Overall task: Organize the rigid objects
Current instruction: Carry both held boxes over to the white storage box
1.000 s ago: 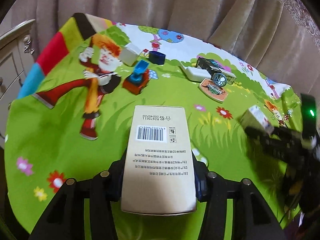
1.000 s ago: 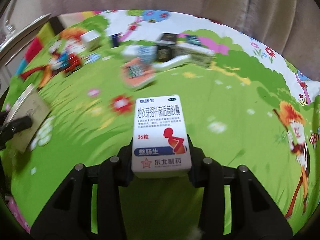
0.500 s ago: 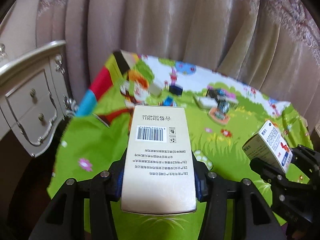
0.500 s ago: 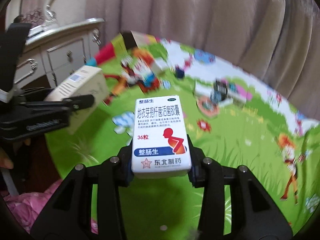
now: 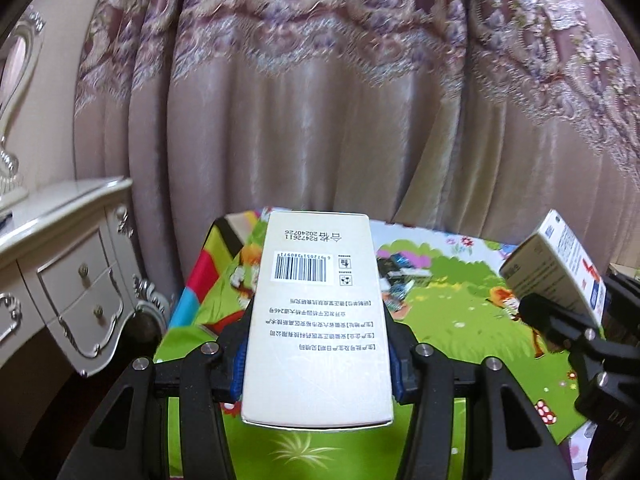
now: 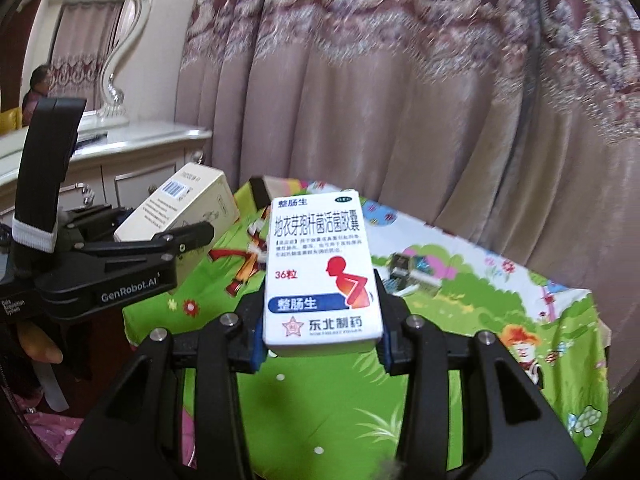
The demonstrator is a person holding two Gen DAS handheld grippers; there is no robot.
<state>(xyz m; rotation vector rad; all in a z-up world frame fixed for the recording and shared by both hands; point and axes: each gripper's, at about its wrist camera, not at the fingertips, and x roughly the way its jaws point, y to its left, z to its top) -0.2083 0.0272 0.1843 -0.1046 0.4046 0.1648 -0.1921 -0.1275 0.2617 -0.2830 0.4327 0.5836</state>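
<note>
Tongs [image 5: 318, 344] above cartoon-print mat [image 5: 460, 320], boxed.

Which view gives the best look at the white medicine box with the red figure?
The right wrist view: the white medicine box fills the centre, printed front readable, clamped in the right gripper. The left wrist view shows it only edge-on at the right margin.

Both grippers raised and drawn back from green mat [image 5: 452, 312]; curtain [image 5: 320, 100] now fills upper view. Beige box [image 5: 316, 320] and white medicine box [image 6: 322, 268] carried well above mat; dresser [image 5: 60, 272] brought into view at left.
</note>
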